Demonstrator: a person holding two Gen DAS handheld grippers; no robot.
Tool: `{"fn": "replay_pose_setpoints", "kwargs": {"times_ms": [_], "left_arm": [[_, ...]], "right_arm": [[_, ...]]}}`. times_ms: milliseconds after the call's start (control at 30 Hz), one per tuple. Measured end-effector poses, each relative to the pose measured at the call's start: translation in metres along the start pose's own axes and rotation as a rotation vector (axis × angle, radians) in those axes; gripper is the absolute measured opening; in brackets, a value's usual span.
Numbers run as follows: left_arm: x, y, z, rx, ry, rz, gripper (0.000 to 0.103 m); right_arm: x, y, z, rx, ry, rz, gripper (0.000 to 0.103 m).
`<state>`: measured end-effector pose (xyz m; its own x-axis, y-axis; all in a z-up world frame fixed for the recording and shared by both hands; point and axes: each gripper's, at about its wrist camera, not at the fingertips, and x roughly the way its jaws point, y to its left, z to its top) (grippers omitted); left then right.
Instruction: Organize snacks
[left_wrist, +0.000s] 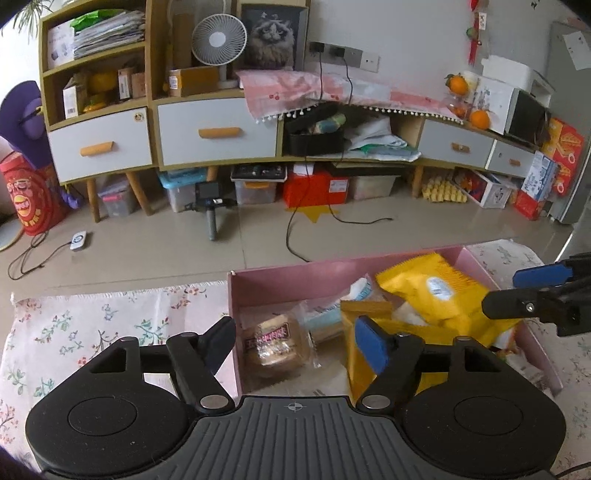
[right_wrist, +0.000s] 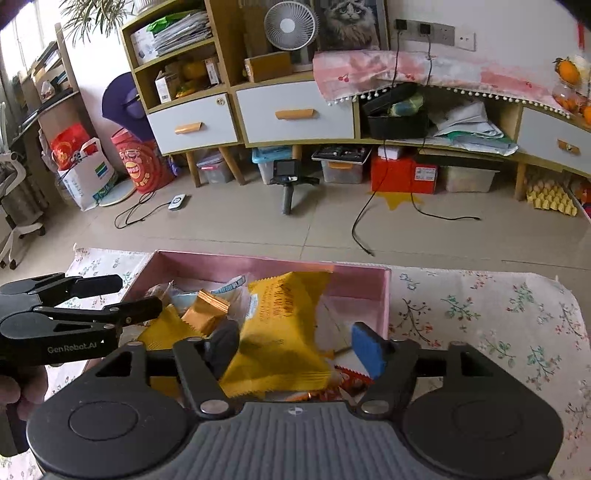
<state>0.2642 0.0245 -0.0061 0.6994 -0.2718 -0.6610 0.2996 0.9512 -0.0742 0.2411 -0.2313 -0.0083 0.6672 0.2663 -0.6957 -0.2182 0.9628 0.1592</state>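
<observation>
A pink box (left_wrist: 295, 284) (right_wrist: 354, 275) on a floral tablecloth holds several wrapped snacks. A large yellow packet (left_wrist: 439, 291) (right_wrist: 280, 332) lies on top, with a small orange packet (right_wrist: 207, 310) and a clear-wrapped brown pastry (left_wrist: 275, 345) beside it. My left gripper (left_wrist: 295, 345) is open and empty over the box's left part, above the pastry. It also shows at the left of the right wrist view (right_wrist: 136, 295). My right gripper (right_wrist: 295, 349) is open and empty over the yellow packet. Its fingers (left_wrist: 517, 306) enter the left wrist view from the right.
The floral cloth (left_wrist: 92, 325) (right_wrist: 498, 314) spreads on both sides of the box. Beyond the table edge is tiled floor with cables (right_wrist: 362, 229), a small handheld camera stand (right_wrist: 288, 184), storage bins and a long cabinet with drawers (right_wrist: 295, 114).
</observation>
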Motion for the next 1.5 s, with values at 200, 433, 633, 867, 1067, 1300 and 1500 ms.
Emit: {"fn": "replay_pose_setpoints", "kwargs": {"times_ms": [200,433,633,867,1067,1300,1500], "left_arm": [[-0.022,-0.01,-0.004,-0.004,0.001,0.012,0.085],[-0.058,-0.023,-0.017,-0.035,0.01,0.011,0.092],[-0.092,-0.041,-0.037,-0.044,0.046,0.045,0.096],[-0.126,-0.052,-0.064,-0.078,0.093,0.108,0.096],[-0.149,-0.061,-0.087,-0.093,0.113,0.187,0.097],[-0.161,-0.065,-0.114,-0.091,0.116,0.258,0.099],[-0.16,-0.069,-0.12,-0.093,0.136,0.254,0.101]], "right_arm": [[-0.021,0.002,-0.005,-0.045,-0.015,-0.024,0.063],[-0.057,0.009,-0.014,-0.048,-0.056,-0.037,0.073],[-0.084,0.02,-0.032,-0.015,-0.069,-0.052,0.08],[-0.104,0.04,-0.061,-0.03,-0.034,-0.092,0.081],[-0.121,0.056,-0.084,-0.048,-0.03,-0.094,0.084],[-0.123,0.06,-0.11,-0.01,0.01,-0.122,0.084],[-0.123,0.055,-0.122,0.02,0.015,-0.147,0.084]]}}
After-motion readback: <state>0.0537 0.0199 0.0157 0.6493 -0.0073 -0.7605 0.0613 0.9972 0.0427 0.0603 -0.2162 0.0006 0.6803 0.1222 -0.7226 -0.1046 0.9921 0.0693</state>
